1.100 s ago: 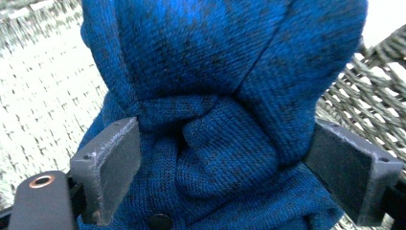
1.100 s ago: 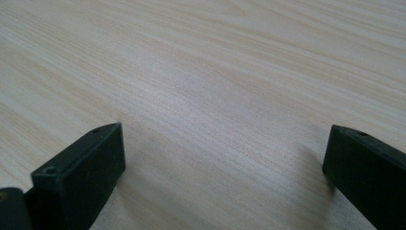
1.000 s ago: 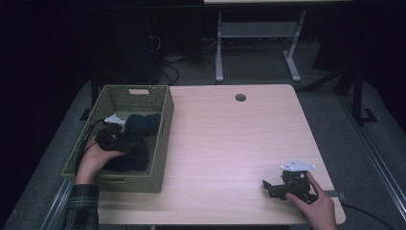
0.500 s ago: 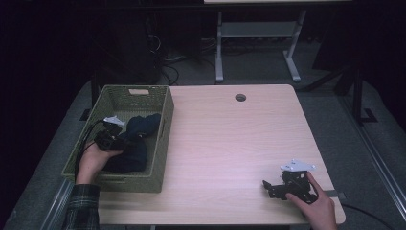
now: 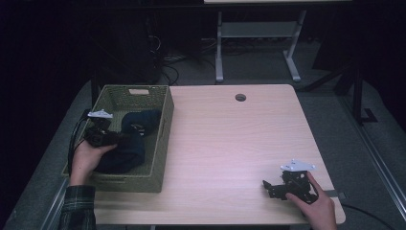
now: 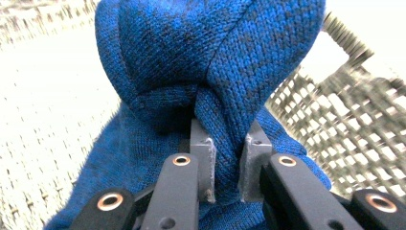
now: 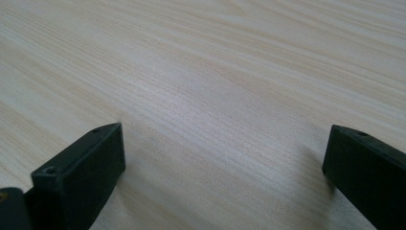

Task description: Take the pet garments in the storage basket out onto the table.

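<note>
High view: light wood surface (image 5: pixel 225 143) with a round hole (image 5: pixel 240 97) near its far edge. Green woven basket (image 5: pixel 163 139) sits on the surface's left side, a handle slot in its far wall. Dark blue knit cloth (image 5: pixel 125 153) lies inside the basket, a second dark blue bundle (image 5: pixel 141 122) just beyond it. Left hand (image 5: pixel 86 160) reaches in over the basket's left wall with the left gripper (image 5: pixel 115 139), grey plate on top, cable trailing off the left side. Gripper tip is against the knit cloth. Right hand (image 5: pixel 318 206) rests near the surface's right front corner holding the right gripper (image 5: pixel 268 188), grey plate up, fingers pointing left, low over bare wood. The two grippers are well apart. Plaid sleeve (image 5: pixel 79 208) at bottom left. Dark floor, a grey stand's legs (image 5: pixel 258 38) behind the surface.

Left gripper view: fingers (image 6: pixel 203 163) nearly closed, clamped on a fold of the blue knit cloth (image 6: pixel 210 62); the fabric bunches up above the pinch. Basket weave (image 6: pixel 354 110) at right, basket floor at left.

Right gripper view: fingers (image 7: pixel 86 167) spread wide, nothing between them, just wood grain of the surface (image 7: pixel 215 86) beneath.
</note>
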